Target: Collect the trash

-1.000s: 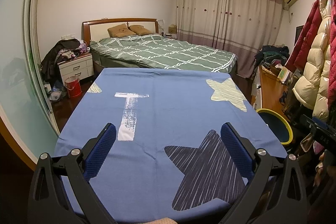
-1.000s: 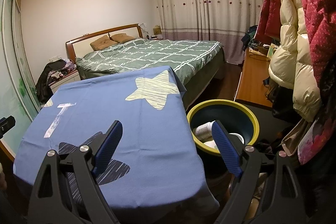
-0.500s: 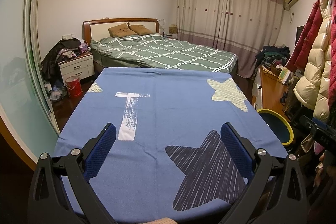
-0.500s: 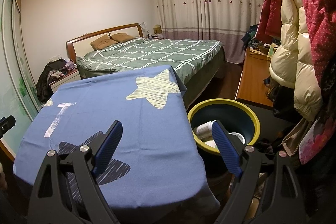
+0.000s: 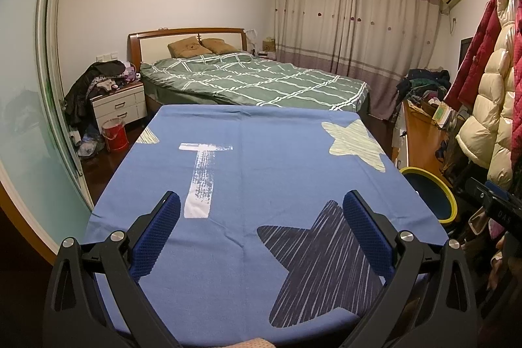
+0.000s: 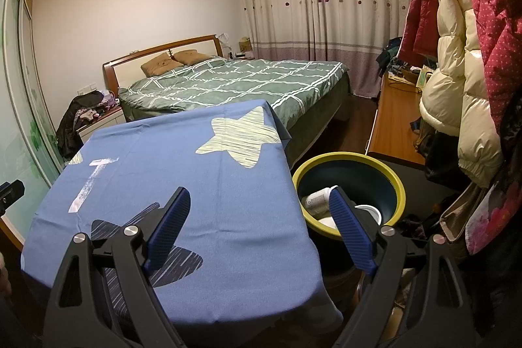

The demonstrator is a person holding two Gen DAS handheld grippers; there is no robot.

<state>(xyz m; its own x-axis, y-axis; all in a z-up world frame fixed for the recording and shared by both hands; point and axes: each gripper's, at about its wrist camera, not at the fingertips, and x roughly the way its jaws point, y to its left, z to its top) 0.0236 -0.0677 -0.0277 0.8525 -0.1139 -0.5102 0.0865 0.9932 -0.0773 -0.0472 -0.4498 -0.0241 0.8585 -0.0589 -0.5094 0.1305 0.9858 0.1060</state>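
Both ribbed-padded tools, left tool [image 5: 261, 217] and right tool [image 6: 259, 211], gape empty; round yellow-rimmed bin [image 6: 388, 172] perhaps holds cups.

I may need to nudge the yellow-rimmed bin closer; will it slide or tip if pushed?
The bin looks wide and squat, so tipping seems unlikely. It holds only a bottle and some white items, so it is probably light and should slide on the floor. Push low.

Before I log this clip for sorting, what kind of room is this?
A lived-in bedroom, most likely: a bed with a green checked duvet, a white nightstand piled with clothes, and padded winter coats hanging beside drawn curtains.
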